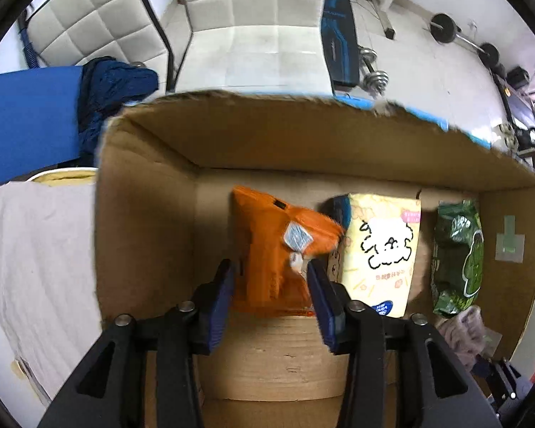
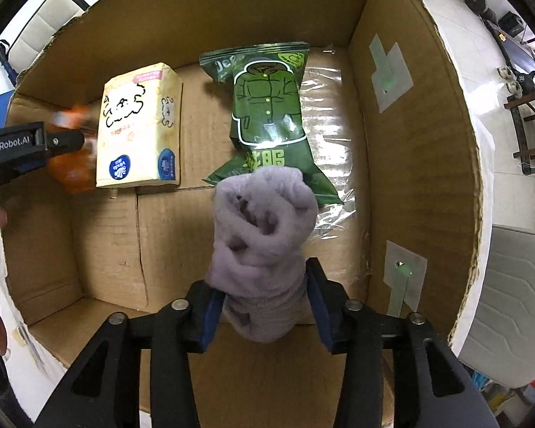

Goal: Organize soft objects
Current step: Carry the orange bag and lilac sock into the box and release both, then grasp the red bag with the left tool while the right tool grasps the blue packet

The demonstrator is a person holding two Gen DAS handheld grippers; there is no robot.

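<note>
My left gripper point(image 1: 271, 267) is shut on an orange snack packet point(image 1: 274, 249) and holds it inside the left part of a cardboard box point(image 1: 142, 214). My right gripper point(image 2: 264, 278) is shut on a rolled lilac fleece cloth point(image 2: 264, 228) and holds it over the box floor point(image 2: 107, 242). A yellow tissue pack point(image 2: 139, 125) and a green snack bag point(image 2: 267, 107) lie on the box floor. In the left wrist view the tissue pack point(image 1: 378, 249) and green bag point(image 1: 456, 249) lie right of the orange packet. The left gripper point(image 2: 35, 142) shows at the right wrist view's left edge.
The box walls point(image 2: 410, 125) rise on all sides. White padded chairs point(image 1: 253, 18) stand beyond the box. A blue mat point(image 1: 28, 117) and dark blue cloth point(image 1: 114, 85) lie at the left. Dumbbells point(image 1: 374, 78) lie on the floor behind.
</note>
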